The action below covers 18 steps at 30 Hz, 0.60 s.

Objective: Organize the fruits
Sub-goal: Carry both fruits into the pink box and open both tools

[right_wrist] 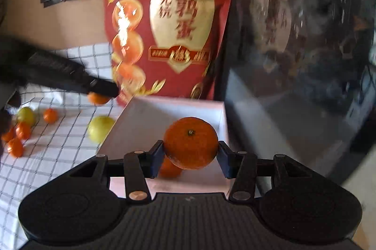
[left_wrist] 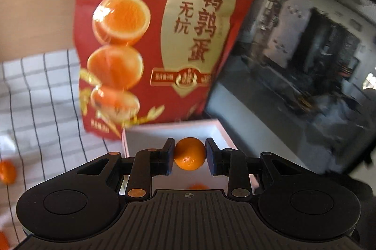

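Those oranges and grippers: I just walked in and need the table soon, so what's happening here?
A person is sorting fruit with two handheld grippers. The left gripper holds a small orange, the right gripper a larger orange, both above a white box that already has an orange in it. More oranges and two green fruits wait on the checked cloth.

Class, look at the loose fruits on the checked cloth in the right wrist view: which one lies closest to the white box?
The larger yellow-green fruit, lying right beside the white box. The smaller green fruit and small orange fruits lie farther left.
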{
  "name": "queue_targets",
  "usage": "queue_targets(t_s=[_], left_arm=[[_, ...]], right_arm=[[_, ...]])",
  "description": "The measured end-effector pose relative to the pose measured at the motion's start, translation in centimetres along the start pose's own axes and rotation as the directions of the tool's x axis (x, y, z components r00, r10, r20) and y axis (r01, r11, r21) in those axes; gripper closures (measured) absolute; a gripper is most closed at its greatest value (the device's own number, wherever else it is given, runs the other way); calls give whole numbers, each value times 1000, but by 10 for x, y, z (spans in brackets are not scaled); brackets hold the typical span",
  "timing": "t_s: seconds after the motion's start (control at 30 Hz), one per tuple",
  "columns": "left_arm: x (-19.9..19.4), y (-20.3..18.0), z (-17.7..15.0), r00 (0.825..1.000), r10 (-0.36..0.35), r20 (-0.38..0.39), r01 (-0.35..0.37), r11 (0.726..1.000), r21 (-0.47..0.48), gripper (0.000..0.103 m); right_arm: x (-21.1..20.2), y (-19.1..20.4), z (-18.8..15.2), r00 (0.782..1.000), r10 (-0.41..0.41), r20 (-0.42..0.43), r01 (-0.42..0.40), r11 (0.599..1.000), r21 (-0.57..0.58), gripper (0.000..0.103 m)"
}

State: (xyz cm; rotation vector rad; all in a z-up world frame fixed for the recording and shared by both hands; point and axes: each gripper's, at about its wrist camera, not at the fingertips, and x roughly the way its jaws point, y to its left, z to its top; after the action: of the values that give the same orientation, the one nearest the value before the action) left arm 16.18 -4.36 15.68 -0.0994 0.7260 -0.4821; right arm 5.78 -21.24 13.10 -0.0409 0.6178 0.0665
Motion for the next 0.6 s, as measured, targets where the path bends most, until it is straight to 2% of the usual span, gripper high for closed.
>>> queue_targets(t_s=[0.17,0.3,0.37,0.5,0.6], left_arm=[[35,-3,13,1000,8,-21,-9,999,-36,70],[46,-3,19,999,37,-14,-37,999,-34,70],[43,-7,19,999,46,-3,-46,999,-12,70],[28,-6,6,997,79,18,-80,997,25,70],[11,14,-19,993,117,22,-116,993,-32,70]], right_arm=[[25,-10,2,1000,15,16,-15,1000,3,55],[49,-5,-1,1000,23,15,-23,1000,-17,55],[61,-3,0,999,34,0,-34,999,-20,54],[70,-7,1,998,57,-12,-56,998,20,41],[65,-7,0,998,67,5,-67,997,30,38]])
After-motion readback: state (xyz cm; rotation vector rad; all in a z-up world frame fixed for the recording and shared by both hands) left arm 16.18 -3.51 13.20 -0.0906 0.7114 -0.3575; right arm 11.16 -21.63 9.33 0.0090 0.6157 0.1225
